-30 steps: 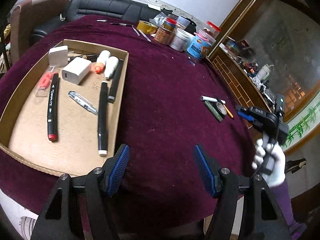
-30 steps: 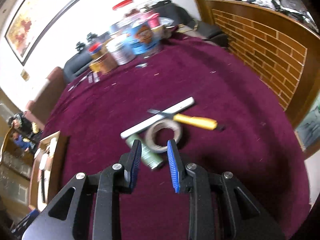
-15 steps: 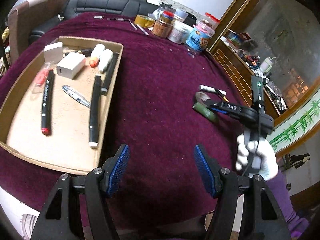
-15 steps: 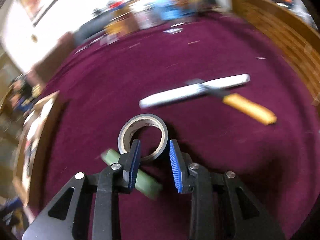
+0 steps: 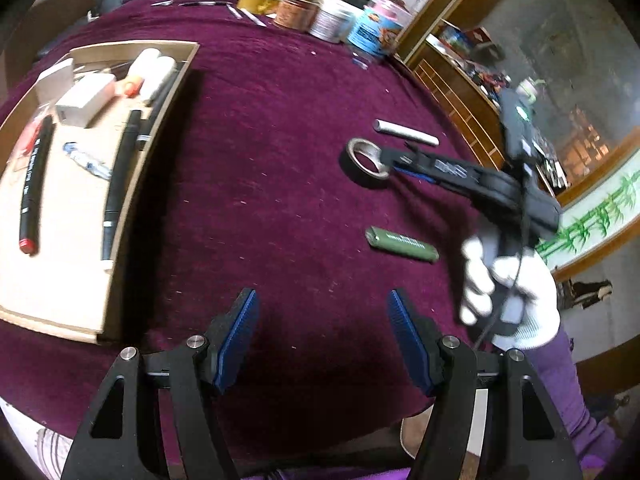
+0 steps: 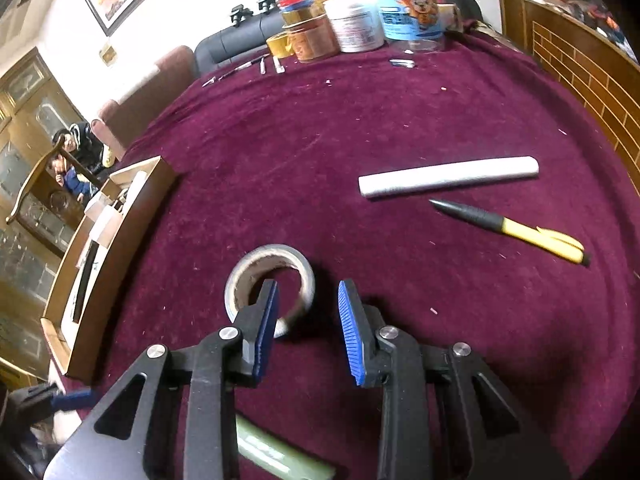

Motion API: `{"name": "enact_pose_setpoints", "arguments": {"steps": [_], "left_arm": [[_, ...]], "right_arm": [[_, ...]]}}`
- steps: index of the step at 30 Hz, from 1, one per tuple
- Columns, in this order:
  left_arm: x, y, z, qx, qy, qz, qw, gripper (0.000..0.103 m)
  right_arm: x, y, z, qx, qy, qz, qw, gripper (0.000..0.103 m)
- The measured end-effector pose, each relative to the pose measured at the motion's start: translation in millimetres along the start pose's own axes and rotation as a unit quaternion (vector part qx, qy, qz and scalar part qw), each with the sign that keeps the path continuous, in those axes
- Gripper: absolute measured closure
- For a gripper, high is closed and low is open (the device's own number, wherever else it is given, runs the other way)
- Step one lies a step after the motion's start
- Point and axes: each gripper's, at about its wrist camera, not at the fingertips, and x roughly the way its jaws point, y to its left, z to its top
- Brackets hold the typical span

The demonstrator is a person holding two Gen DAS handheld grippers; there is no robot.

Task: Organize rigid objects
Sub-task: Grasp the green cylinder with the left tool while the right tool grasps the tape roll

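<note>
A roll of dark tape [image 6: 269, 280] lies on the maroon tablecloth; it also shows in the left wrist view [image 5: 362, 158]. My right gripper [image 6: 308, 312] is open, its left finger inside the roll's hole and its right finger outside the roll's wall. A green bar [image 5: 402, 243] lies nearer me, partly under the right gripper [image 6: 276, 456]. A white tube [image 6: 448, 176] and a yellow-black pen [image 6: 516, 229] lie beyond. My left gripper [image 5: 322, 336] is open and empty above the cloth near the front edge.
A cardboard tray [image 5: 152, 128] at the left holds markers, a pen, white chargers and white tubes. Jars, tins and a yellow tape roll [image 5: 336, 16] stand at the far edge. A wooden brick-pattern cabinet [image 6: 580, 64] is on the right.
My right gripper has moved forward and opened slightly; its left finger now sits inside the tape roll. The green bar now lies behind its fingers. The left gripper has stayed open.
</note>
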Motion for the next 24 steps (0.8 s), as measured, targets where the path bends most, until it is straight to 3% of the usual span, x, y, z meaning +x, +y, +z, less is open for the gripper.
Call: {"name": "enact_pose_setpoints", "arguments": {"steps": [3,6,11,13,16,18,21,22,23,24], "left_arm": [[0,-9,-2,0.020,0.002,0.001,0.9998,0.042],[-1,-25,-3,0.061,-0.001,0.000,0.9981,0.042],[10,-54,5,0.149,-0.003,0.010,0.9888,0.042],[19,-69,11,0.196,-0.008,0.027,0.9803,0.042],[44,-93,19,0.278,-0.001,0.037,0.9598,0.042],[68,-106,23,0.335,0.016,0.030,0.9414,0.042],[96,-115,27,0.381,0.039,0.033,0.9233,0.043],[105,-116,29,0.387,0.050,0.039,0.9198,0.046],[107,-116,35,0.375,0.047,0.023,0.9256,0.055],[109,-115,40,0.364,0.053,0.016,0.9298,0.072]], "right_arm": [[19,10,6,-0.019,0.013,-0.014,1.000,0.075],[19,12,9,-0.030,0.012,-0.034,0.999,0.093],[-6,-15,-1,0.000,-0.004,-0.039,0.999,0.094],[-24,-31,-7,0.016,-0.013,-0.039,0.999,0.094],[-51,-54,-18,0.037,-0.027,-0.037,0.998,0.093],[-65,-68,-25,0.052,-0.033,-0.031,0.998,0.093],[-77,-83,-36,0.077,-0.030,-0.021,0.996,0.093],[-78,-87,-39,0.082,-0.028,-0.019,0.996,0.093],[-79,-88,-40,0.086,-0.028,-0.018,0.996,0.093],[-80,-91,-43,0.091,-0.028,-0.018,0.995,0.093]]}}
